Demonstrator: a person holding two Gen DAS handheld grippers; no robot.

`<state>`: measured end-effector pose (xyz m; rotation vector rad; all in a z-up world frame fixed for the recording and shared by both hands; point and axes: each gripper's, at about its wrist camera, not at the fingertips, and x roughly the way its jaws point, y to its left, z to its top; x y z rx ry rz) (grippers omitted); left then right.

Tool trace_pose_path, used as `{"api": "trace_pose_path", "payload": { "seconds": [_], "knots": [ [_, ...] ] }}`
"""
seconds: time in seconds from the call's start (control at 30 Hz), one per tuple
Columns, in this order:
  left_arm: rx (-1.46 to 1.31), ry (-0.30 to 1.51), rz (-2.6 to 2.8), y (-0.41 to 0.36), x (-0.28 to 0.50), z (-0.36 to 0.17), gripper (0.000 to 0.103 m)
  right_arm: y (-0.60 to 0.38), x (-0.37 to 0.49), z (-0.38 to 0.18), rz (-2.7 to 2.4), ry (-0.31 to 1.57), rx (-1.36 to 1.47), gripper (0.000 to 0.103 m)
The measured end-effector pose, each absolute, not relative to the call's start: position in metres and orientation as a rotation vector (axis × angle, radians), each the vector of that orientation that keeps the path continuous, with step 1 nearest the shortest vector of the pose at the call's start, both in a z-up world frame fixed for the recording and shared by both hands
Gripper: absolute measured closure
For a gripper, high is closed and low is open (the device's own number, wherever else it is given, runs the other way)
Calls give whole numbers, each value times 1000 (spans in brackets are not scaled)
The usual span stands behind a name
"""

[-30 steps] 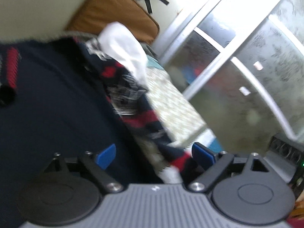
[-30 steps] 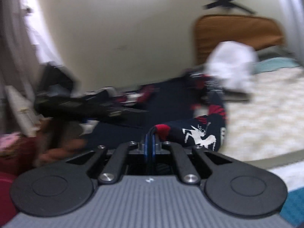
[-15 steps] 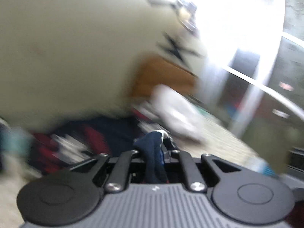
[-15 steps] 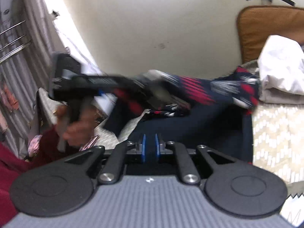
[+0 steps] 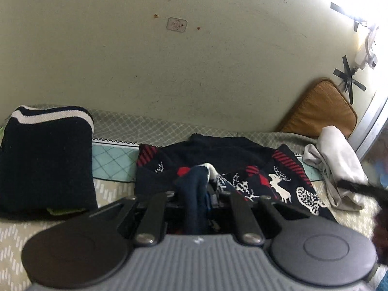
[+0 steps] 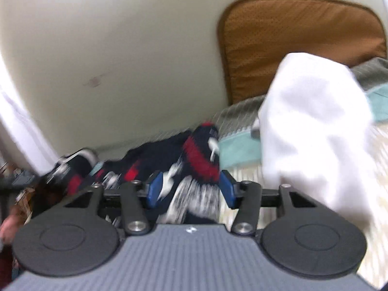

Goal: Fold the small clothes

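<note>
A navy sweater (image 5: 266, 177) with red bands and white reindeer lies spread on the bed. My left gripper (image 5: 206, 196) is shut on a bunched navy fold of it, which stands up between the closed fingers and hides the pads. In the right wrist view the sweater (image 6: 201, 160) is blurred. My right gripper (image 6: 191, 189) hangs low over its near edge with its jaws opening. The blue pads (image 6: 155, 189) stand well apart, with loose red, white and navy cloth lying between them.
A folded navy garment (image 5: 46, 160) with white stripes lies at the left on the patterned bed cover (image 5: 116, 186). A crumpled white garment (image 5: 339, 165) (image 6: 315, 126) sits right of the sweater. A brown cushion (image 5: 320, 111) (image 6: 291, 43) leans on the wall behind it.
My left gripper closed on a fold of the sweater and swung left, from facing the window to facing the wall. My right gripper opened off the sweater's edge and moved right, toward the white garment.
</note>
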<state>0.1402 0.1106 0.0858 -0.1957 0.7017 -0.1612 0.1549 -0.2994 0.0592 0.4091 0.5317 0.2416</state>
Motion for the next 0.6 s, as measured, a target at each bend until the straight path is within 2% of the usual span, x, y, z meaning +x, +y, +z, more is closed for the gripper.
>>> {"api": "trace_pose_path", "payload": {
  "seconds": [0.17,0.2,0.23,0.37,0.47,0.5,0.6],
  "knots": [
    [-167,682,-166,107,138,91,93,-268,236,41,183,633,275,44],
    [-163,674,-169,108,141,92,93,-260,246,37,183,658,231,56],
    [-159,663,-171,107,141,94,93,-253,250,32,162,660,171,89],
    [-143,609,-131,105,150,97,92,-274,235,46,-30,493,207,88],
    [-109,698,-70,96,180,76,90,-269,230,34,-127,518,119,88],
    [-115,754,-66,95,191,67,90,-260,228,31,-124,541,38,84],
    [-228,820,-103,107,200,56,90,-254,203,41,-111,474,3,57]
  ]
}}
